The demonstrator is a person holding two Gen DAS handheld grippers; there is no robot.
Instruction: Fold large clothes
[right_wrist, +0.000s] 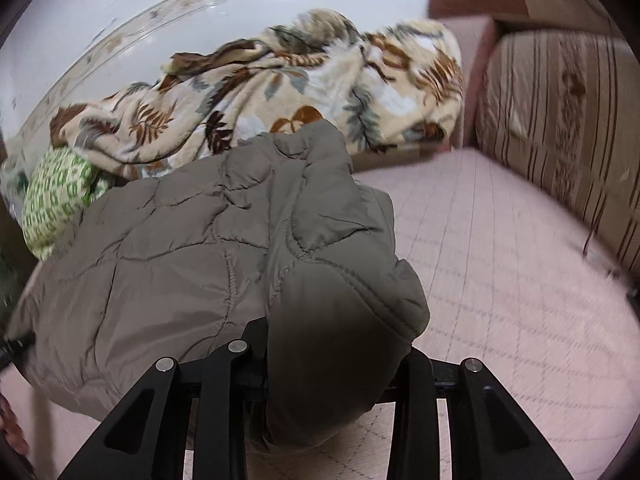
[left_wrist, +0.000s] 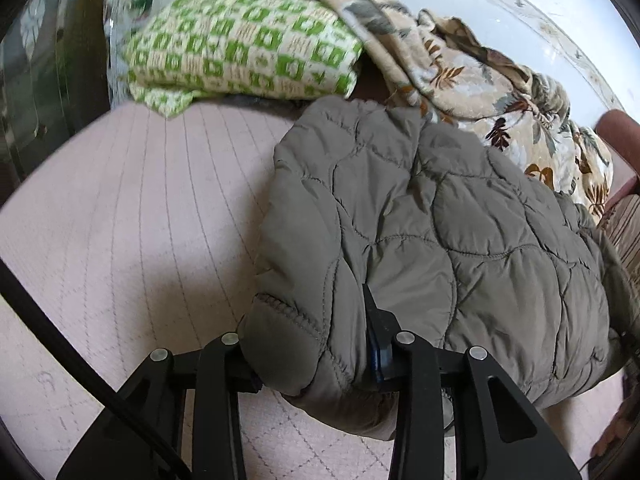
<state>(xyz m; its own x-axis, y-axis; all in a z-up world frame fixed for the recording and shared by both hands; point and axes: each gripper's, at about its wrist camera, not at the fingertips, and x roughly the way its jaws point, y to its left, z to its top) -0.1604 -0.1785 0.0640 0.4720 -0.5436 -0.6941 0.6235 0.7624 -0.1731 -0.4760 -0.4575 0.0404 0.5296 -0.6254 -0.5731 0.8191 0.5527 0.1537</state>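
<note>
Between the jaws of each gripper sits a thick fold of a grey-brown quilted jacket [left_wrist: 420,220]. On the left gripper [left_wrist: 316,360], the jaws are closed around the jacket's near edge, with padded fabric bulging out between them and one blue-padded finger [left_wrist: 378,356] showing against the cloth. On the right gripper [right_wrist: 332,368], the jaws likewise pinch a puffy rolled edge that droops over and below them. Ahead of both sets of jaws, the rest of the jacket lies heaped on a pink quilted bed cover [left_wrist: 132,208]. Beyond the jacket lie a leaf-patterned blanket [right_wrist: 260,92] and a green-and-white checked cloth [left_wrist: 240,48].

The jacket looks light, soft and springy, with a smooth shell that may slip. It will likely puff back open, so firm holds on stitched seams or hem corners seem safest.
</note>
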